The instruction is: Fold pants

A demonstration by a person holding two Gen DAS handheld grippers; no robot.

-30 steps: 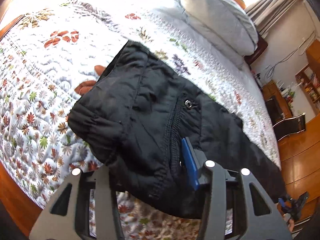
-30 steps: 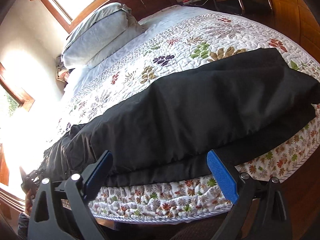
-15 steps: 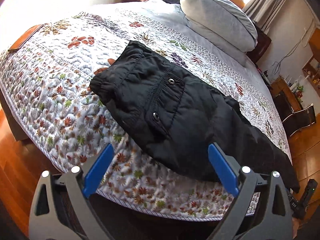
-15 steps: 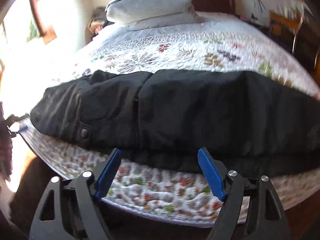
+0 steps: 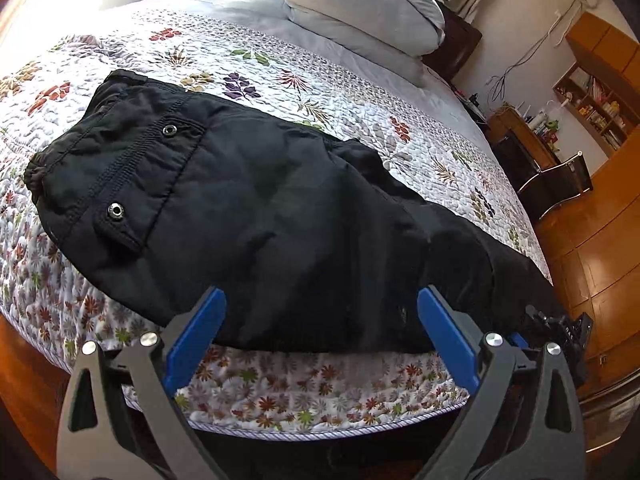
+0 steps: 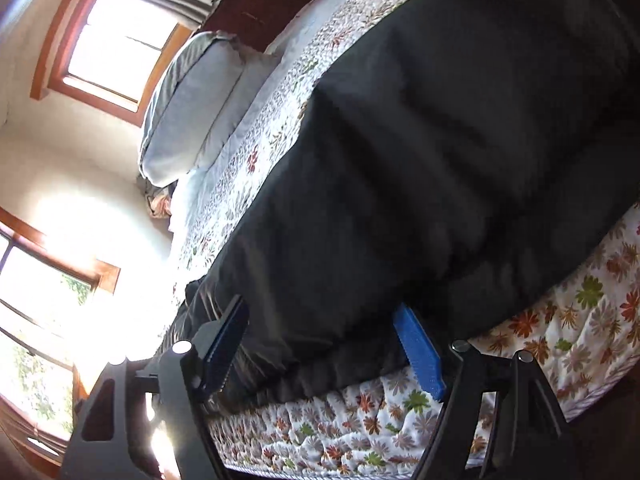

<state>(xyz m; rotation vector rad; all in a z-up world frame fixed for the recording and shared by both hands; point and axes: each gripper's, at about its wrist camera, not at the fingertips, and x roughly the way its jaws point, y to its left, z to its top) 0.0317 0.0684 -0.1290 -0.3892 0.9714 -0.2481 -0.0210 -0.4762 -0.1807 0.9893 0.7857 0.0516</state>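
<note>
left claw (image 5: 320,332): spread wide, empty | right claw (image 6: 324,344): closing

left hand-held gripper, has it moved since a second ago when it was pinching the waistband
Yes. The left hand-held gripper has let go and pulled back off the black pants toward the near edge of the floral quilt, jaws open with nothing clamped.
</note>
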